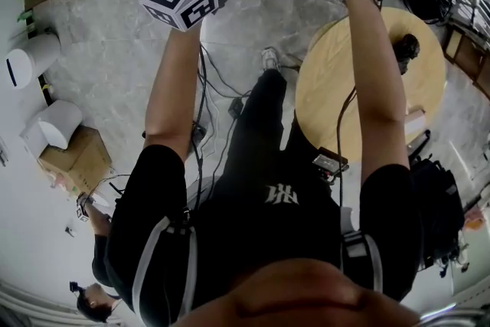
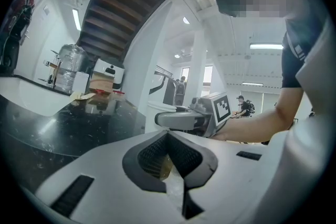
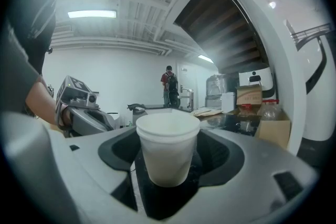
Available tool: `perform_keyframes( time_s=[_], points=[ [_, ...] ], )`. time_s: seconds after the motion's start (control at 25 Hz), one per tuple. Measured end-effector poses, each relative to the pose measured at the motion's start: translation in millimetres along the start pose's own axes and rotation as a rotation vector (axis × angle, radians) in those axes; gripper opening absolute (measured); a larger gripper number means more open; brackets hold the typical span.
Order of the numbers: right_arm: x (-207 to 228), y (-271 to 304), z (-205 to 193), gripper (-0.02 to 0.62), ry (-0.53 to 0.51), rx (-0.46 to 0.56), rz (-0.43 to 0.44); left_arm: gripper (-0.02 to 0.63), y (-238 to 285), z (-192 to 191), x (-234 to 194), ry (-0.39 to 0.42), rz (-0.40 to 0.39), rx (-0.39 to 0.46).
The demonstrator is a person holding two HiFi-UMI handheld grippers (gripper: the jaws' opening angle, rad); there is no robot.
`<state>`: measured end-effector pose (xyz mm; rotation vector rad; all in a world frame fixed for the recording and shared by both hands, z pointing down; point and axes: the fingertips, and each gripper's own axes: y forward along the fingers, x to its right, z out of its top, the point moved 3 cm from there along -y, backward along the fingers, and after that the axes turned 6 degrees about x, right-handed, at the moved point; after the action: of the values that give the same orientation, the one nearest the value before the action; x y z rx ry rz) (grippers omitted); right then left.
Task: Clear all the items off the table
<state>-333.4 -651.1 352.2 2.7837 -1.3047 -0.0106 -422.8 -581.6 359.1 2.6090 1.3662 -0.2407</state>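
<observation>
Right gripper view: the right gripper (image 3: pixel 168 161) clamps an upright white cup (image 3: pixel 167 136) between its pads, held clear of the round table (image 1: pixel 367 99), near its far edge; the left gripper (image 2: pixel 169 160) has its jaws together.

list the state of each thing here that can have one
left gripper: shut, nothing seen between its jaws
right gripper: shut on the white cup
white cup: upright, clamped between the jaws
round table: mostly bare
dark thing: on the table near its edge
</observation>
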Motion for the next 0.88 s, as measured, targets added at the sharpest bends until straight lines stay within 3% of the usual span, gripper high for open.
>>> perform_keyframes(
  time_s=[0.36, 0.64, 0.88],
  points=[
    [2, -5, 8, 0.367, -0.005, 0.035, -0.01, 0.012, -5, 9, 5, -0.015, 0.008, 0.025],
    [-7, -22, 55, 0.367, -0.104, 0.077, -0.029, 0.012, -15, 33, 18, 0.007, 0.012, 0.049],
    [-26, -57, 100, 0.345, -0.121, 0.119, -0.038, 0.012, -24, 57, 45, 0.017, 0.012, 0.062]
  ],
)
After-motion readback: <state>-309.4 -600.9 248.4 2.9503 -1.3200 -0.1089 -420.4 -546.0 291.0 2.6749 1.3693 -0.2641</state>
